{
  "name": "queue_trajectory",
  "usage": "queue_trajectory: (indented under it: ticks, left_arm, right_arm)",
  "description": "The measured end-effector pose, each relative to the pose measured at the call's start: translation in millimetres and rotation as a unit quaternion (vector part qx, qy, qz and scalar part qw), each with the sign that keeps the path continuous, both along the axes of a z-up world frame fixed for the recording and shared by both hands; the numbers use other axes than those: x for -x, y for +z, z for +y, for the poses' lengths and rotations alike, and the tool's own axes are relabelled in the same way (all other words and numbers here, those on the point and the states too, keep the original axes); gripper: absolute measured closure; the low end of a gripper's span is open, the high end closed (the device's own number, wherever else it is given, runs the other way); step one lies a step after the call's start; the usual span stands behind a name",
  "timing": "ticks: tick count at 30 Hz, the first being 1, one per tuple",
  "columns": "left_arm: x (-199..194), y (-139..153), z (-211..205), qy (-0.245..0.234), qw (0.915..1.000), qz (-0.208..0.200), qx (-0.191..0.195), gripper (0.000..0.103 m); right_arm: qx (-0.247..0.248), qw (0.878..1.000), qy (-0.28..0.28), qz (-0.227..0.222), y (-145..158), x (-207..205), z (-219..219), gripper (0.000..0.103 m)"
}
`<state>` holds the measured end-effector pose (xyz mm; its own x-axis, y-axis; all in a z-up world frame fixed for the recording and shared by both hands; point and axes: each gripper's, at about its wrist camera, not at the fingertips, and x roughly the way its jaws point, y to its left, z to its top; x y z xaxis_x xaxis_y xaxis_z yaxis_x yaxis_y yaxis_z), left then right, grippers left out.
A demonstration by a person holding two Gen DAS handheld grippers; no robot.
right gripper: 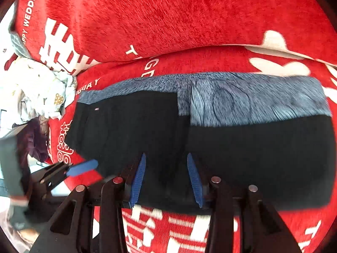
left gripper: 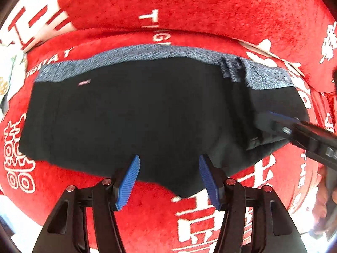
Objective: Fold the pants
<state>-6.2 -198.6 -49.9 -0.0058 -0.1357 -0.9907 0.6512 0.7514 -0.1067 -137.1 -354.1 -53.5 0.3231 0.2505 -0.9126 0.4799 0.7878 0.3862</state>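
The black pants (left gripper: 130, 113) lie flat and folded on a red cloth (left gripper: 147, 210) printed with white characters. A mottled blue-grey strip (left gripper: 147, 52) of their fabric shows along the far edge. My left gripper (left gripper: 169, 158) hangs open over the near edge of the pants, with nothing between its blue pads. My right gripper (left gripper: 280, 124) reaches in from the right over the pants' right end. In the right wrist view it (right gripper: 166, 155) stands open above the pants (right gripper: 252, 158), near their front edge. The left gripper (right gripper: 84, 167) is at the pants' left end.
A red cushion (right gripper: 168, 21) with white lettering rises behind the pants. A heap of pale clothes (right gripper: 40, 88) and a dark purple garment (right gripper: 35, 139) lie off the cloth's left side. The pale heap (left gripper: 8, 78) also shows in the left wrist view.
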Motion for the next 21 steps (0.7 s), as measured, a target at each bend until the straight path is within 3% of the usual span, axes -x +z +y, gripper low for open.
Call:
queue_trajectory:
  ticks: [2,8,12,13,14,15,21]
  left_arm:
    - [1,2,9,0.003,1.0,-0.001,-0.007,0.036]
    - [5,-1,22,0.007,0.999,0.007,-0.043,0.036]
    - [5,2,31,0.016,0.9993,0.011,-0.032,0.036]
    - [5,3,33,0.018,0.9993,0.012,-0.031,0.033]
    - [4,3,36,0.021,0.9993,0.013,-0.03,0.018]
    - [3,3,35,0.024,0.9992,0.011,-0.03,0.012]
    - [-8,3,55,0.045,0.9985,0.008,-0.03,0.009]
  right_arm:
    - [-0.004,1.0,-0.013,0.011,5,15,-1,0.057]
    - [-0.012,0.996,-0.058,0.062,3,49,-3,0.052]
    - [-0.018,0.994,-0.074,0.083,1,58,2,0.05]
    - [-0.017,0.994,-0.073,0.086,1,58,5,0.049]
    - [-0.014,0.994,-0.07,0.087,2,57,8,0.048]
    - [-0.012,0.994,-0.067,0.088,3,56,11,0.048]
    - [0.059,0.994,-0.038,0.084,11,24,23,0.047]
